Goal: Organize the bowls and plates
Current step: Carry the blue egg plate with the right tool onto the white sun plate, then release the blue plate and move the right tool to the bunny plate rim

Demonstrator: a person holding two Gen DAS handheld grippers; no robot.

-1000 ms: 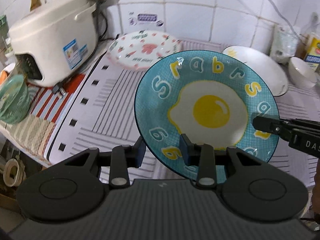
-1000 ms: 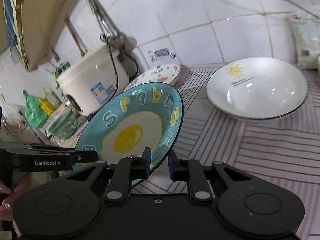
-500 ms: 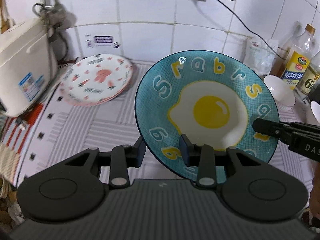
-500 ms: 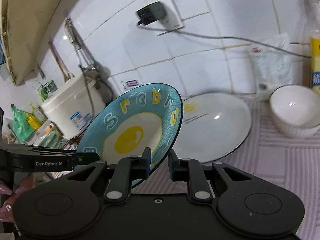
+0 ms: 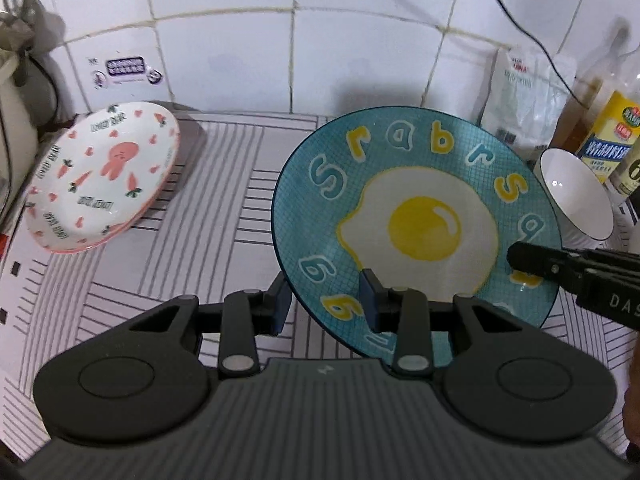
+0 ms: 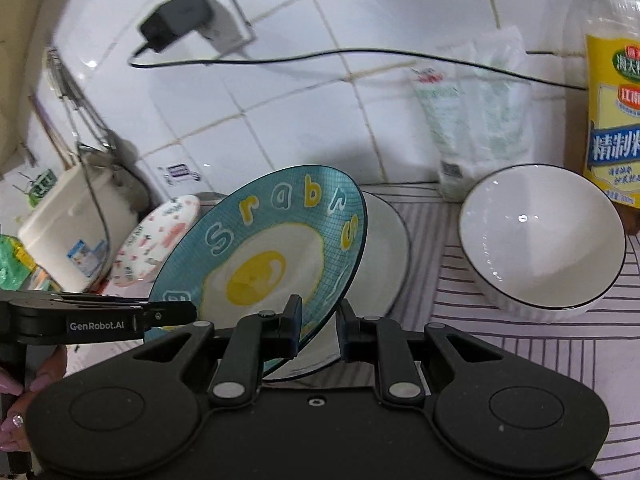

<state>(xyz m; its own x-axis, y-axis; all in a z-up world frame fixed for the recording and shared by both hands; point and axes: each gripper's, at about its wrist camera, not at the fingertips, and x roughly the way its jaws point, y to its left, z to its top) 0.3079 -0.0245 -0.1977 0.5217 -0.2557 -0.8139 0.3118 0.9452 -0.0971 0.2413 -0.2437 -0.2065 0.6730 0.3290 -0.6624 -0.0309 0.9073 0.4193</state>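
Both grippers, left and right, pinching the egg plate, have carried it from the rabbit plate until a white plate lies just beyond the jaws, likely for stacking.

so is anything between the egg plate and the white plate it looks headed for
Nothing visible. The egg plate, held by both grippers, hangs tilted just in front of the white plate, which looks bare. The white bowl stands off to the right, clear of the path.
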